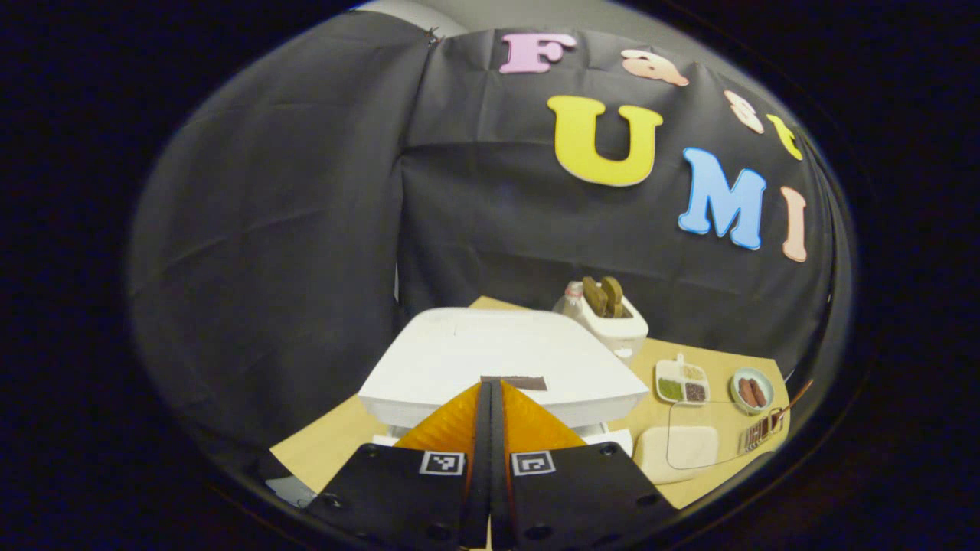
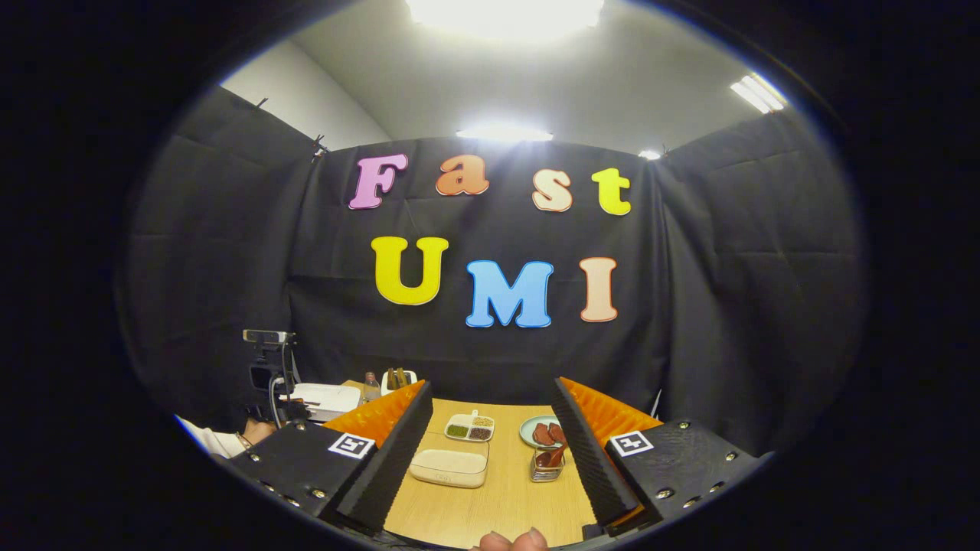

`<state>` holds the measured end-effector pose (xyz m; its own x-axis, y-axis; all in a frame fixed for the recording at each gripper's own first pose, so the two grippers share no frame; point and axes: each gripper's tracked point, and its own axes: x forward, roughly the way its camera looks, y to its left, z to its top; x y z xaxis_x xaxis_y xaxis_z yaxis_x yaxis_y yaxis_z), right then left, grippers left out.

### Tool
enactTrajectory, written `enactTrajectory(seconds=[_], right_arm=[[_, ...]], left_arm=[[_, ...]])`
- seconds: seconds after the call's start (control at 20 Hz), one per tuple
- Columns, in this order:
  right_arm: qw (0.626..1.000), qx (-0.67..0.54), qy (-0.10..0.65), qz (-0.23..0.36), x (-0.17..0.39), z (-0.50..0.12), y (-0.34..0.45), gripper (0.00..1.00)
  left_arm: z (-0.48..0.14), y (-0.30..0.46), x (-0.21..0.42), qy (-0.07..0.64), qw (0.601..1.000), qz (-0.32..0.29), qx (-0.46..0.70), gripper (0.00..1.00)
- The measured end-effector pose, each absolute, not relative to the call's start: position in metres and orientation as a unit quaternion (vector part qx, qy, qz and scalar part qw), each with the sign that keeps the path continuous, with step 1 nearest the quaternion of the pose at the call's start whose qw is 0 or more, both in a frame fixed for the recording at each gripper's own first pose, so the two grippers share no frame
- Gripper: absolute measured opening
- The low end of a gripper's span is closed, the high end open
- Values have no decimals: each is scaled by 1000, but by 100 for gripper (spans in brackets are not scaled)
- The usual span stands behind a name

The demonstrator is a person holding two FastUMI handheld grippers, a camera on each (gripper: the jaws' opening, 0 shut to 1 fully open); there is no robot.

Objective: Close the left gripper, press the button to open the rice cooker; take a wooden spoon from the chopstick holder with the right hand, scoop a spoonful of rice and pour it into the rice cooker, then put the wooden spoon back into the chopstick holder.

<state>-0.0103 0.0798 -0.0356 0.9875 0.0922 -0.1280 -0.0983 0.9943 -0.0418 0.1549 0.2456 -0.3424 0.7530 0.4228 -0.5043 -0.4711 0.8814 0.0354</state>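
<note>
On a wooden bench (image 2: 490,505), the rice cooker (image 1: 498,360) sits lid down. The left claw (image 1: 490,398), clenched, points at its front edge. The right claw (image 2: 490,444) hangs released; wooden spoons (image 1: 603,297) stand upright in the chopstick holder (image 1: 612,325).

A recording booth: black cloth walls (image 2: 727,306) enclose a wooden table (image 2: 505,497) under ceiling lights (image 2: 505,11).

The left gripper (image 1: 490,398), its fingers pressed together, covers the near front edge of the rice cooker (image 1: 501,360), so the button under its tips cannot be seen, nor whether the tips touch it. Ahead and to its right, the chopstick holder (image 1: 612,325) hides the lower parts of the wooden utensils in it. In the right gripper view, the cooker (image 2: 325,398), far left, is too small for detail, and fingertips (image 2: 513,540) are cut off behind the gripper.
</note>
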Motion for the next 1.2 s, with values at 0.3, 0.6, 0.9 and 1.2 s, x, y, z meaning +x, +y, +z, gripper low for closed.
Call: enactTrajectory(seconds=[0.3,0.6,0.9,1.2], right_arm=[[997,-23,61,42,-5,-42,67,96],[996,-29,74,47,18,-64,40,96],[995,-17,83,60,64,-91,2,96],[993,-7,103,53,124,-149,-43,96]], left_arm=[[-260,231,108,188,956,220,-57,9],[-210,212,72,162,961,218,-52,8],[-192,197,58,153,957,243,-29,8],[-178,165,47,147,956,250,-40,9]])
